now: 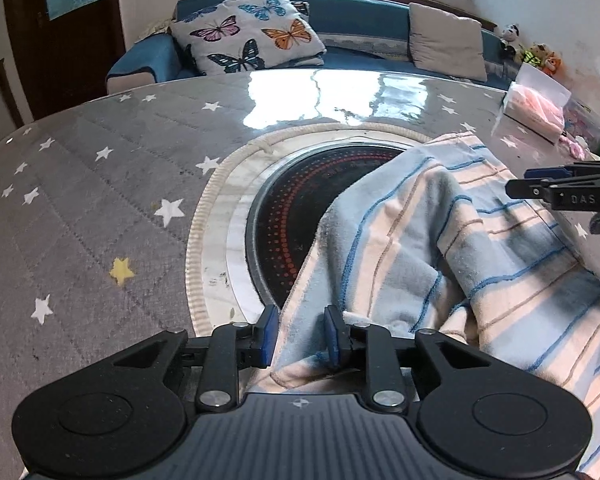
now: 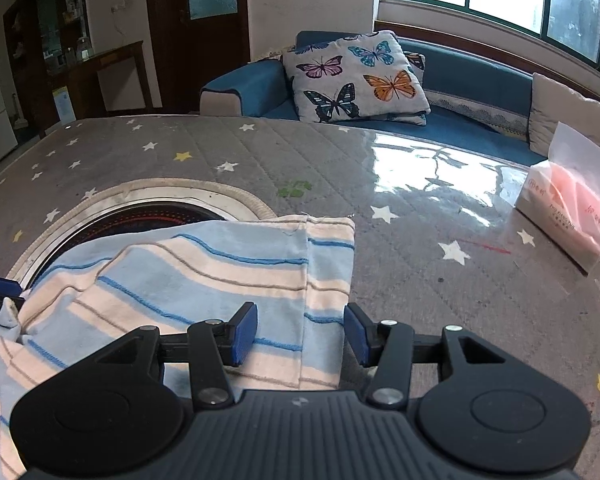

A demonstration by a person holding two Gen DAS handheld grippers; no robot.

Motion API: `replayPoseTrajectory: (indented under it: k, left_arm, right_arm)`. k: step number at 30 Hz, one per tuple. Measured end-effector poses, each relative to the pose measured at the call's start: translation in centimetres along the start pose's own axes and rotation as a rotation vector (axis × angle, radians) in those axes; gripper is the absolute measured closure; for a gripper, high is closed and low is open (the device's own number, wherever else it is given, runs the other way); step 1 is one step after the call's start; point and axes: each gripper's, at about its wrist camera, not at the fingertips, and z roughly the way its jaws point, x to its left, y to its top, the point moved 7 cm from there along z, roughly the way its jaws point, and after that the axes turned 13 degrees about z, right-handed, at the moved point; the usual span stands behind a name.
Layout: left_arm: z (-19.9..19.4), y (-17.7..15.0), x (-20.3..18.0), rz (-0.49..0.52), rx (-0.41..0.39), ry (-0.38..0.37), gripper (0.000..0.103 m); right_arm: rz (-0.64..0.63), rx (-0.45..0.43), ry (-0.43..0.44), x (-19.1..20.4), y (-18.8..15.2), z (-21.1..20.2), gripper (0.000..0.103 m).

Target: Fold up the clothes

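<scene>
Item one: a striped towel (image 1: 440, 248), pale blue and cream with thin blue and tan lines, is lying rumpled across the right half of my left wrist view and the lower left of my right wrist view, resting on a grey star-printed table cover (image 1: 100, 200). It is partly covering a round black heater plate (image 1: 292, 208) with red dots, set in a pale ring at frame centre. Item two: my left gripper (image 1: 300, 334) is sitting at bottom centre of its view, blue pads (image 1: 269, 336) standing a narrow way apart with a fold of towel edge running up between them; the cloth is filling the gap, though I cannot tell how firmly the pads are pressing. Item three: my right gripper (image 2: 300, 334) is sitting at bottom centre of its view, jaws wider apart, the towel's hemmed right edge lying between and below them; the pads (image 2: 244, 334) are not visibly pressing on cloth. The same gripper is showing side-on at the right edge of the left view (image 1: 556, 188), above the towel. Item four: a tissue pack (image 2: 568, 216) in clear wrap is standing at the right of the table. Item five: a blue sofa (image 2: 480, 80) is running behind the table, carrying a butterfly cushion (image 2: 356, 76) at upper centre.
</scene>
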Motion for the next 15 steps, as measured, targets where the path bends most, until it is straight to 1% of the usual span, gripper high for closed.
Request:
replayPoseTrajectory:
  k: [1,2,3,4,5,7,11,13,15]
  left_arm:
    - [0.0,0.0,0.0,0.006,-0.001,0.003,0.079]
    - [0.0,-0.1,0.1,0.01,-0.003,0.007,0.084]
    - [-0.1,-0.2,0.1,0.014,-0.005,0.014,0.087]
    - [-0.2,-0.2,0.2,0.02,-0.008,0.017,0.099]
    - [-0.2,-0.1,0.1,0.018,-0.011,0.0,0.1]
    - [-0.3,0.0,0.0,0.026,-0.011,0.01,0.1]
    - [-0.7,0.8,0.0,0.055,-0.035,0.041,0.101]
    - [-1.0,1.6,0.3,0.071,-0.052,0.07,0.101]
    - [-1.5,2.8,0.8,0.101,-0.087,0.113,0.101]
  right_arm:
    - [0.001,0.001,-0.002,0.0,0.0,0.1,0.054]
    - [0.003,0.002,-0.003,-0.1,0.0,0.2,0.054]
    - [0.004,0.003,-0.002,-0.2,0.0,0.3,0.054]
    - [0.005,0.004,-0.002,-0.2,-0.1,0.4,0.054]
    - [0.005,0.005,-0.003,-0.2,-0.1,0.5,0.054]
    - [0.005,0.006,-0.004,-0.2,-0.1,0.6,0.054]
    - [0.007,0.007,-0.002,-0.2,0.0,0.6,0.054]
    - [0.003,0.009,-0.003,-0.3,0.1,0.8,0.054]
    - [0.004,0.007,-0.008,-0.4,0.3,1.0,0.054]
